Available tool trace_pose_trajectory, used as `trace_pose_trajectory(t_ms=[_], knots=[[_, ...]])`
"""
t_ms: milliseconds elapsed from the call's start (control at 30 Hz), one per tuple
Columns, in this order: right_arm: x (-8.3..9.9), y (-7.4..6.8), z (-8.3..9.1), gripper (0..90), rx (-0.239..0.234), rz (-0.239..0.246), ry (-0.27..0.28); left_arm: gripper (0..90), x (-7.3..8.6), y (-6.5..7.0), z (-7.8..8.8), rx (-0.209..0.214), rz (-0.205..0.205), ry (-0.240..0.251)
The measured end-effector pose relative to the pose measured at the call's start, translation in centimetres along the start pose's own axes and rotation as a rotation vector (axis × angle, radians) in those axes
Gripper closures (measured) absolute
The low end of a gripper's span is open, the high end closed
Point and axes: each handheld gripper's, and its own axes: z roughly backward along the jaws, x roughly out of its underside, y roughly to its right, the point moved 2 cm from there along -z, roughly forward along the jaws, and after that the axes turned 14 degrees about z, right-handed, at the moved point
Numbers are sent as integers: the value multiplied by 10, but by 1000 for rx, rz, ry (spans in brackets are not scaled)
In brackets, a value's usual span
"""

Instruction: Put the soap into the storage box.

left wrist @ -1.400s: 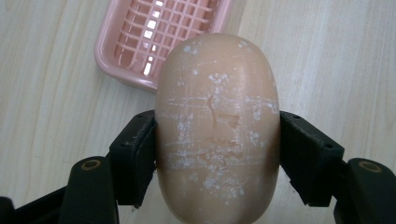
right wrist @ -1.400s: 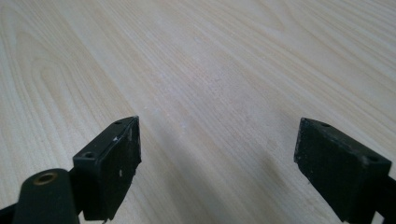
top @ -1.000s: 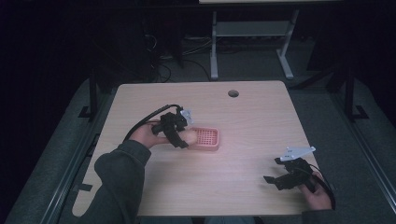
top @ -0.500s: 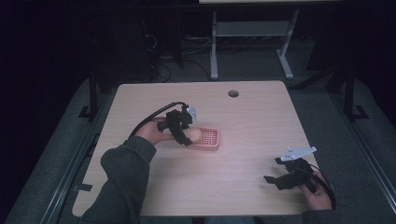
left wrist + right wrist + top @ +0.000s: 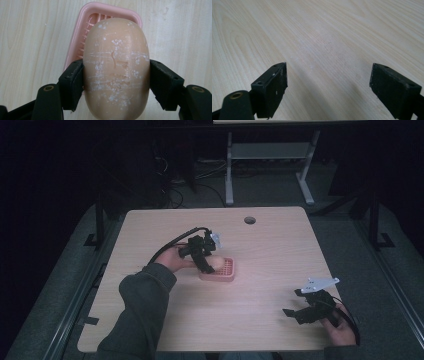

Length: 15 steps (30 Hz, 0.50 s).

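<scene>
Pale wooden table, mid-area: left tool pinching oval beige soap bar over pink slatted plastic soap dish, presumably for placing; right tool spread, idle near right front corner.

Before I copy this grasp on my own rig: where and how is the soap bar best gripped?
Grip the soap bar across its narrow middle, from above, as the left gripper does: its jaws press the two long sides. The rounded ends would likely slip. The pink soap dish lies beneath.
</scene>
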Motion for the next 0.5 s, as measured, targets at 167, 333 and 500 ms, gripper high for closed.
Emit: trace_pose_trajectory(t_ms=[167,333,500], knots=[[0,0,0,142,-1,6,0,327,-6,-5,-2,2,4,3],[0,-1,1,142,-1,5,1,327,-7,-8,-6,11,9,-1],[-1,-1,0,142,-3,5,1,327,-7,-12,-12,18,15,-14]])
